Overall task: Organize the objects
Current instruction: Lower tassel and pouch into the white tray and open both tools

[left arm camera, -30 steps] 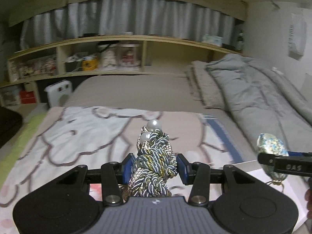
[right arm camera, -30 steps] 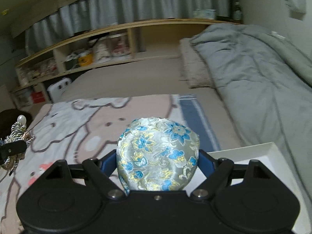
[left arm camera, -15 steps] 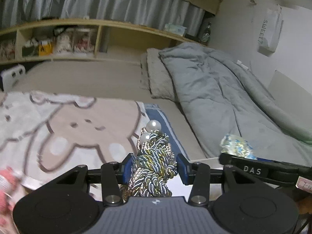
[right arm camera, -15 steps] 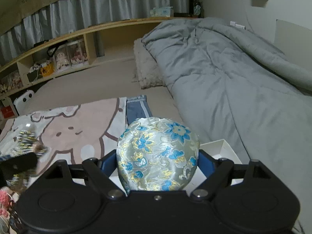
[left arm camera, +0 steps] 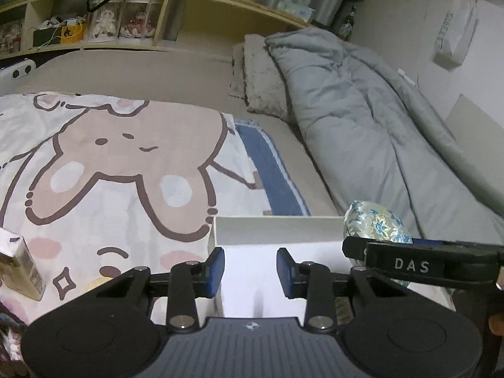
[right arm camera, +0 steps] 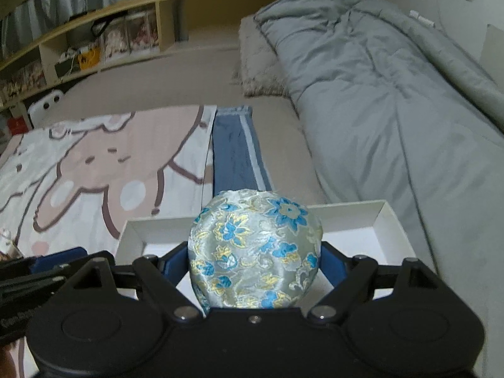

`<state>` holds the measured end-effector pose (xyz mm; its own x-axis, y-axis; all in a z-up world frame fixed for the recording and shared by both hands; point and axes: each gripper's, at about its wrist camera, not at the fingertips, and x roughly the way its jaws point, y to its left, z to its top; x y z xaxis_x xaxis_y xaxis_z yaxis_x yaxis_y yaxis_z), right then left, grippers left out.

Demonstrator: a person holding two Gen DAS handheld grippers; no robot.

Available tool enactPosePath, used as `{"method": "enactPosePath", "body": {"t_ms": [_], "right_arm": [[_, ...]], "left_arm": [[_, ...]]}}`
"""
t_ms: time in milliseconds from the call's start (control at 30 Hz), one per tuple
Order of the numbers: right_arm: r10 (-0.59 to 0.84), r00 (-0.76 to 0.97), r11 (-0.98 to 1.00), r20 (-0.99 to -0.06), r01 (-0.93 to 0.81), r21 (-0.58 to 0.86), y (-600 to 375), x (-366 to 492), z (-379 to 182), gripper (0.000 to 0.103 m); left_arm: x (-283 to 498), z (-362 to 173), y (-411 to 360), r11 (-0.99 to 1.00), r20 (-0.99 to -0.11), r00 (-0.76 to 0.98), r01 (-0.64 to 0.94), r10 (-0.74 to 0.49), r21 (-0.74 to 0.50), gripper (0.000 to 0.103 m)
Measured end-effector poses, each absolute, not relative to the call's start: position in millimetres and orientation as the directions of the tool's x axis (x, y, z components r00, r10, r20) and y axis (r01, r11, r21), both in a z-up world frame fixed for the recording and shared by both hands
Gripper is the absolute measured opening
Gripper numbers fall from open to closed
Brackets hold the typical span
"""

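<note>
While both claws hang over the bed, the task's thing in play is a brocade pouch (right arm camera: 255,252), silver-grey with blue and yellow flowers.

- Right claw (right arm camera: 253,261): jaws wide, blue pads pressed on either flank of the pouch, which bulges up between them. Pouch is carried, clear of the bedding, over the near part of a white box (right arm camera: 390,220).
- Left claw (left arm camera: 250,264): jaws closing down to their narrowest, a slim gap between the blue pads and nothing in it. It points down at the box floor, just inside the box's left wall.
- The two claws sit side by side; in the left wrist view the right one crosses the lower right of frame with the pouch showing above its finger, near the box's far right corner.
- White box: shallow, open-topped, low walls. It lies on the bed beside a cartoon blanket (left arm camera: 126,145). What can be seen of its floor is bare; the claws hide the rest.
- Blue striped cloth (right arm camera: 236,151) runs along the blanket's edge, away from the box.
- Grey duvet (left arm camera: 378,126) is heaped along the right, with a fuzzy pillow (left arm camera: 261,88) at its head.
- Small carton (left arm camera: 19,267) stands tilted on the blanket at far left; print unreadable.
- Wooden shelf (left arm camera: 189,9) behind the bed holds boxed dolls and clutter, too small to name.
</note>
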<state>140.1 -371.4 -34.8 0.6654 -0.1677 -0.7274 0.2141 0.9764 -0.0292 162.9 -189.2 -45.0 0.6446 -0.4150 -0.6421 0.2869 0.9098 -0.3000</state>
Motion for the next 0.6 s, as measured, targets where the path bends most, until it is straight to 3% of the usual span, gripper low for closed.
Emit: {"method": "enactPosePath", "body": {"t_ms": [367, 400, 467, 600], "right_arm": [[-0.245, 0.642, 0.954, -0.727, 0.293, -0.062, -390.9, 129.4, -31.0, 0.085], [-0.251, 0.643, 0.951, -0.723, 0.305, -0.060, -393.6, 126.8, -28.9, 0.085], [-0.265, 0.643, 0.945, -0.718, 0.320, -0.062, -397.9, 123.2, -26.9, 0.085], [-0.281, 0.632, 0.936, -0.723, 0.346, -0.061, -406.7, 121.2, -30.3, 0.085]], "left_arm": [[149.4, -53.1, -218.5, 0.872, -0.699, 0.544, 0.419, -0.464, -0.253, 0.041], [147.1, -55.7, -225.2, 0.865, -0.705, 0.531, 0.435, -0.470, -0.249, 0.042], [141.7, -62.3, -241.5, 0.853, -0.718, 0.506, 0.460, -0.479, -0.245, 0.054], [141.5, -76.0, -268.2, 0.846, -0.745, 0.451, 0.451, -0.491, -0.284, 0.057]]}}
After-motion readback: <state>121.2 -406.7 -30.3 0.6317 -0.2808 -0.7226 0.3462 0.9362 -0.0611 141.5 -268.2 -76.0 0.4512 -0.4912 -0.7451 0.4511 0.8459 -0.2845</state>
